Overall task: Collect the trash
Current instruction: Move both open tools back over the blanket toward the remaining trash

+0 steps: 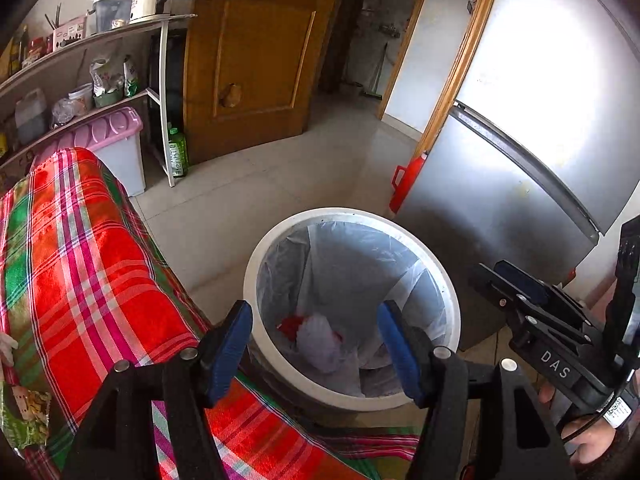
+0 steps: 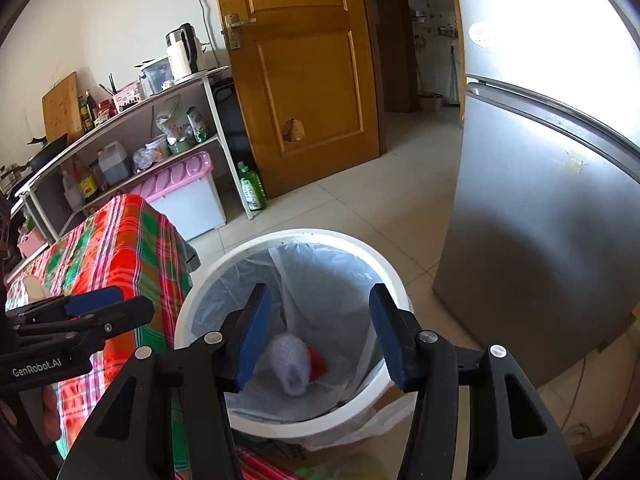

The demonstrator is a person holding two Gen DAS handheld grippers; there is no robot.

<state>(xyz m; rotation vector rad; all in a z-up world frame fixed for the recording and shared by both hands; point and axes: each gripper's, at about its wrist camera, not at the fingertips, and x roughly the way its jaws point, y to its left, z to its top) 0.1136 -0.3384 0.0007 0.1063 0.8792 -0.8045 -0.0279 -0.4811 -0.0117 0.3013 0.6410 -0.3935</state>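
Observation:
A white round trash bin (image 1: pixel 450 284) (image 2: pixel 192 308) lined with a clear bag stands on the floor beside the table. At its bottom lies a white foam net wrapper (image 1: pixel 320 340) (image 2: pixel 290 364) with a red scrap (image 1: pixel 291 324) (image 2: pixel 318 360). My left gripper (image 1: pixel 316 348) is open and empty above the bin's near rim. My right gripper (image 2: pixel 318 336) is open and empty above the bin; it also shows at the right of the left wrist view (image 1: pixel 532 300). A green snack packet (image 1: pixel 24 420) lies on the table at the far left.
A table with a red and green plaid cloth (image 1: pixel 80 280) (image 2: pixel 120 240) stands left of the bin. A silver fridge (image 1: pixel 520 140) (image 2: pixel 540 200) stands at the right. A shelf rack (image 1: pixel 80 80), a pink-lidded box (image 2: pixel 180 192), a green bottle (image 2: pixel 252 188) and a wooden door (image 2: pixel 304 80) are beyond.

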